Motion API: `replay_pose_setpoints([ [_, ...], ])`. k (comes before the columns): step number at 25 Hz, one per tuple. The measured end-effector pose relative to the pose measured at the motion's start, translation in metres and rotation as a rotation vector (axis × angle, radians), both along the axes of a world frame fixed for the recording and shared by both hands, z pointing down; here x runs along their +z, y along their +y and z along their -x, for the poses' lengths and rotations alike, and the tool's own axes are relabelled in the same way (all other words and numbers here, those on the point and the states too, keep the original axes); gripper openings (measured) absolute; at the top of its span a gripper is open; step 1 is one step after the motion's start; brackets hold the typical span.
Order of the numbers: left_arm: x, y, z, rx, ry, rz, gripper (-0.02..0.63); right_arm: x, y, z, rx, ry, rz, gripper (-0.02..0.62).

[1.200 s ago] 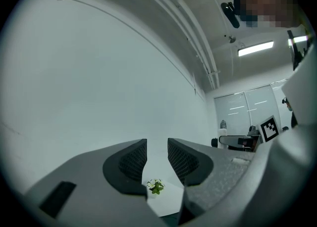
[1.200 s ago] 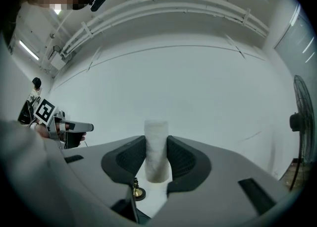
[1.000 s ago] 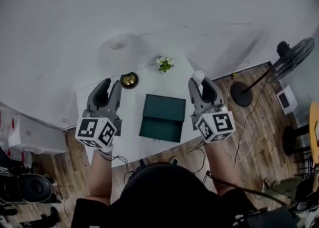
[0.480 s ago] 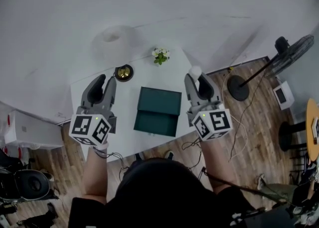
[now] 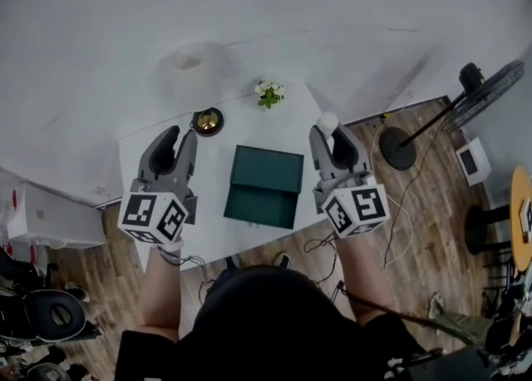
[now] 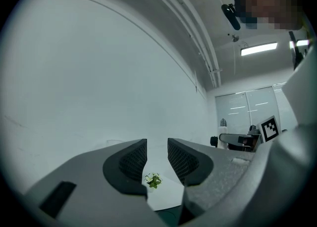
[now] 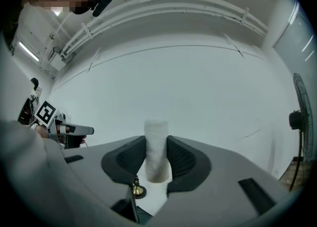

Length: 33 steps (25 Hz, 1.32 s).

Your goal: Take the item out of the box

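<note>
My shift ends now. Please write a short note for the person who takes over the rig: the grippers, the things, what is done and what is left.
Left gripper: open and empty, held over the table's left side.
Right gripper: shut on a white cylinder, held right of the box.
Box: dark green, in the middle of the table. I cannot tell what is inside it.
Done: the cylinder, probably the item, is outside the box.
Left: probably set it down on a bare part of the table, away from the plant.
</note>
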State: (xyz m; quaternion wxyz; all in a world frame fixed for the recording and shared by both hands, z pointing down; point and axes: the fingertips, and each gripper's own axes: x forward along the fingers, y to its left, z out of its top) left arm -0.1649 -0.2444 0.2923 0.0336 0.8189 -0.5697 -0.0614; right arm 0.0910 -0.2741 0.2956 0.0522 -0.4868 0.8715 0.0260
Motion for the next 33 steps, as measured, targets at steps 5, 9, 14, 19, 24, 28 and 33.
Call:
replay_pose_setpoints([
  [5, 0.002, 0.001, 0.000, 0.007, 0.002, 0.005, 0.128, 0.002, 0.003, 0.001, -0.001, -0.001, 0.005, 0.133],
  [9, 0.001, -0.001, 0.001, 0.011, 0.002, 0.005, 0.127, 0.001, 0.003, 0.004, -0.005, 0.004, 0.001, 0.132],
  [14, 0.003, 0.001, 0.005, 0.018, 0.004, 0.013, 0.127, 0.001, 0.006, 0.007, 0.003, 0.007, 0.008, 0.132],
  [19, 0.004, 0.000, 0.011, 0.021, 0.010, 0.009, 0.127, 0.002, 0.005, 0.014, 0.003, 0.011, 0.008, 0.132],
  [24, 0.007, 0.002, 0.016, 0.030, 0.007, 0.013, 0.127, 0.005, 0.007, 0.019, 0.007, 0.010, 0.018, 0.132],
  [28, 0.010, 0.001, 0.025, 0.036, 0.008, 0.017, 0.127, 0.007, 0.007, 0.029, 0.012, 0.022, 0.020, 0.132],
  [33, 0.014, -0.004, 0.041, 0.044, 0.014, 0.022, 0.127, 0.012, 0.005, 0.045, 0.018, 0.033, 0.028, 0.132],
])
